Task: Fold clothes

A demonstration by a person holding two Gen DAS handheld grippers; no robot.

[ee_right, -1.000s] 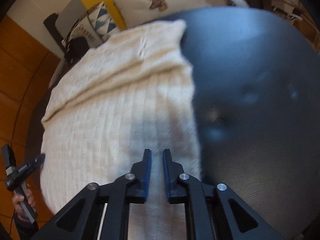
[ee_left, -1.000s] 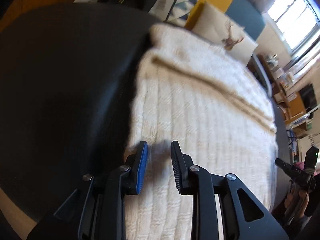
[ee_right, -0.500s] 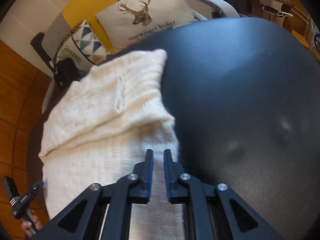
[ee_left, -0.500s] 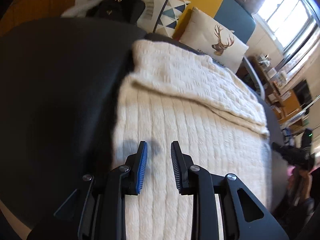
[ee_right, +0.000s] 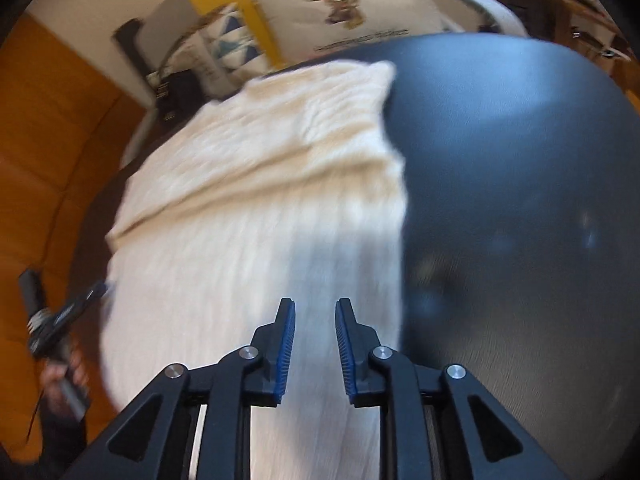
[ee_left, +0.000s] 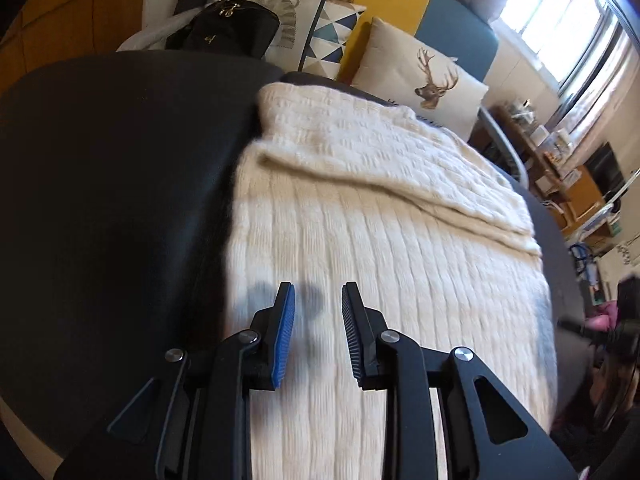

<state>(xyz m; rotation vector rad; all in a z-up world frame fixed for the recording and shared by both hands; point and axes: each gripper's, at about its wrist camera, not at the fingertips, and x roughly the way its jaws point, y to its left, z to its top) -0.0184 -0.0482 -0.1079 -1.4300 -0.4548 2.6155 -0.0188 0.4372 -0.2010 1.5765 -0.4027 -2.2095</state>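
A cream knitted sweater (ee_left: 384, 240) lies flat on a round black table (ee_left: 104, 184), its far part folded over in a band across the top. My left gripper (ee_left: 318, 300) is open and empty, above the sweater's near left part. My right gripper (ee_right: 315, 312) is open with a narrow gap and empty, above the sweater (ee_right: 256, 216) near its right edge. The right wrist view is blurred by motion.
Behind the table is a sofa with a deer cushion (ee_left: 424, 84), a triangle-patterned cushion (ee_left: 324, 40) and a black handbag (ee_left: 224, 32). Shelves with clutter (ee_left: 560, 160) stand at the right under a window. The other hand-held gripper (ee_right: 52, 320) shows at the left.
My right gripper's jaws have opened from nearly shut to a small gap, and it has moved back over the sweater. My left gripper has stayed open and shifted slightly.
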